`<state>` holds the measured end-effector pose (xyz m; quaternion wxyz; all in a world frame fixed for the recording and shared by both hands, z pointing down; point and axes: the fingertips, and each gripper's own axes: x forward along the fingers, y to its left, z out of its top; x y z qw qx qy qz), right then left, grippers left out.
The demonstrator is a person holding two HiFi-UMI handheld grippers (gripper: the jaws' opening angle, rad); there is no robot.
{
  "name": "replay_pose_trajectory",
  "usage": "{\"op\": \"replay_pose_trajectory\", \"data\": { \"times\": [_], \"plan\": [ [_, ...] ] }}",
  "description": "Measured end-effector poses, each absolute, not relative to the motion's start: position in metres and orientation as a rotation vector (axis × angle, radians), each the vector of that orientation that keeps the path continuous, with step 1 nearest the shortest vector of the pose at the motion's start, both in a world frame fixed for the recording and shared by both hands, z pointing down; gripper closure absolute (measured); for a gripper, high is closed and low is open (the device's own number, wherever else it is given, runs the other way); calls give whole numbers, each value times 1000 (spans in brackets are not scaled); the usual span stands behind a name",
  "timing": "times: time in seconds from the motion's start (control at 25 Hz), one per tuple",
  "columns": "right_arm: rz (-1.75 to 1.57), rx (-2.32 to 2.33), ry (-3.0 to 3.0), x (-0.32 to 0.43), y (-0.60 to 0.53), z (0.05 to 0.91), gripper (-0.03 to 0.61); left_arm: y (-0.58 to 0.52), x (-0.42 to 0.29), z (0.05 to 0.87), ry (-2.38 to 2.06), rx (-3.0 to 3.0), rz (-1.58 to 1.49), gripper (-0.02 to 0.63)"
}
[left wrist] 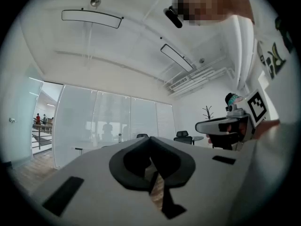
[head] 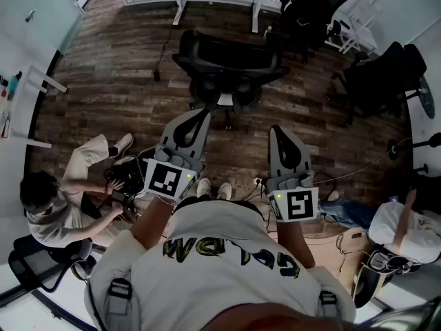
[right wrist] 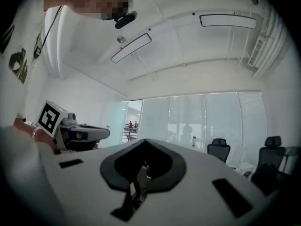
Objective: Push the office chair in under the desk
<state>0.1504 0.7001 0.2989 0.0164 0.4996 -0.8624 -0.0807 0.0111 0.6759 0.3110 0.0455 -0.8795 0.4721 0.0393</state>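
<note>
- At the bottom of the head view, the wearer's white shirt (head: 227, 267) with dark lettering fills the foreground. A bare forearm reaches forward on each side.
- The left claw (head: 195, 119) is pinched fully closed with nothing between its jaws. Its marker cube sits just above the wearer's left hand.
- The right claw (head: 279, 133) is also closed tight and empty. It is held beside the left one, the two roughly parallel and pointing forward.
- The wearer's white shoes (head: 213, 189) stand on the dark wood floor (head: 117, 81), between the two claws.
- A person (head: 62, 198) sits low on the floor at the left with dark gear in their hands. Another person (head: 403, 229) is at the right edge.
- The black office chair (head: 227, 67) stands on the floor straight ahead of both claws, clearly apart from them and touched by neither.
- Beyond the chair, the white legs of the desk (head: 178, 9) stand at the far side of the room. The chair sits in front of them, out in the open floor.
- Other black chairs (head: 313, 9) cluster at the far right.
</note>
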Motion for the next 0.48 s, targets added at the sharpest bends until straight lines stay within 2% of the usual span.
{"op": "replay_pose_trajectory", "data": {
  "times": [0.48],
  "plan": [
    [-245, 1527, -2666, 178, 684, 315, 569, 665, 21, 331, 1482, -2680, 39, 568]
  ]
}}
